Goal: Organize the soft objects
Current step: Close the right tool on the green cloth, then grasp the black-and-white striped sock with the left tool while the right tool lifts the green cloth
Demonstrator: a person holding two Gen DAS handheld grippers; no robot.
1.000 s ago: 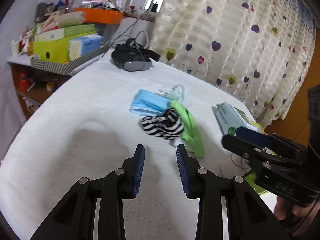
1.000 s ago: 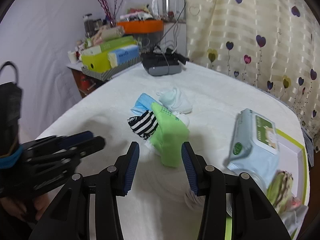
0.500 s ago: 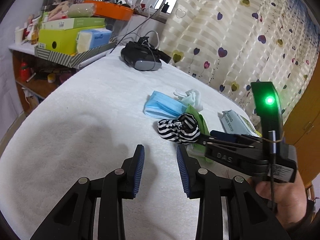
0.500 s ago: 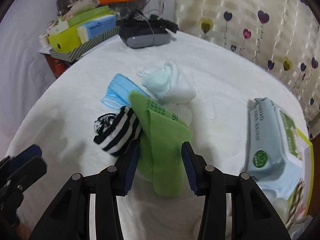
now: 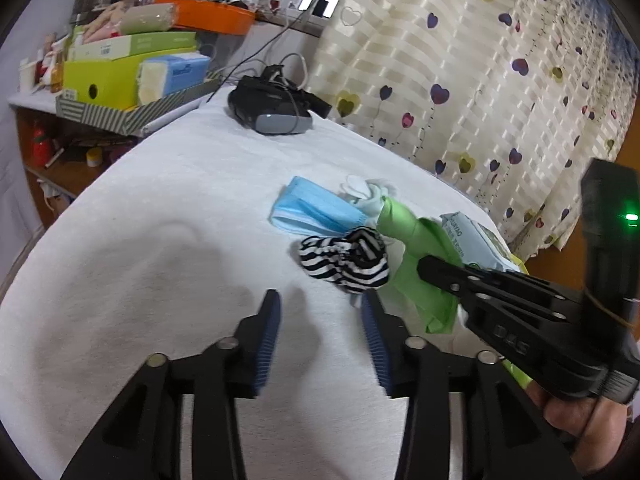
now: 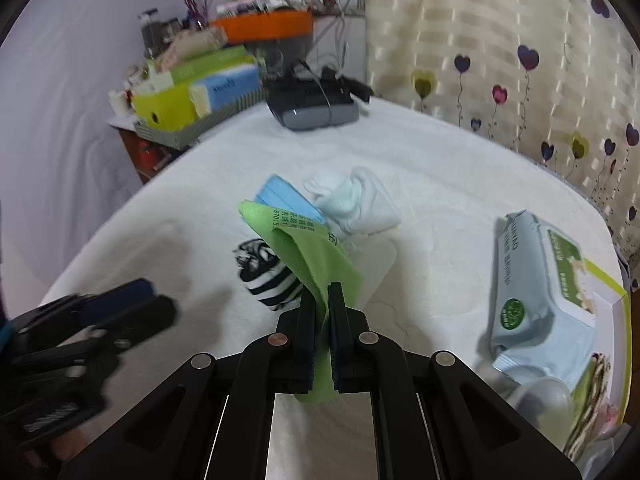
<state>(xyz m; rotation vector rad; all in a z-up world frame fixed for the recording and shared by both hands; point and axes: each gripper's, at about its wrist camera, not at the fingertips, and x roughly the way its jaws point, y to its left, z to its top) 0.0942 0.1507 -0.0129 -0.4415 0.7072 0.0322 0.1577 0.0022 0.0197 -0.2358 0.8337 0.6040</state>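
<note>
White fleecy cloth covers the counter (image 5: 160,248), with a heart-printed curtain (image 6: 520,60) behind it and a cluttered shelf of boxes to the far left. Near the middle of the counter a small heap of soft things is gathered: a light-blue pleated face mask (image 5: 312,210), a pale rolled white sock (image 6: 356,204), a black-and-white striped fabric bundle (image 5: 352,260) and a bright green thin cloth with printed text (image 6: 316,256).

The green cloth is clamped between the pads of the right tongs (image 6: 322,300), which are pressed together on a fold of it, its upper corner standing up off the heap. The left tongs (image 5: 320,320) are seen opening wide over bare counter just in front of the striped bundle, with nothing between them.

Little of the sorting appears done: one item is gripped but not yet carried off, and mask, sock and striped bundle lie untouched. At the right edge a white tray with a yellow-green rim (image 6: 620,300) is judged the likely destination; a pale-blue wet-wipes pack (image 6: 536,280) leans on it.

The tray's contents are cut off by the frame edge and cannot be identified. What lies beneath the green cloth is hidden, and the left tongs are blurred in the right wrist view.
</note>
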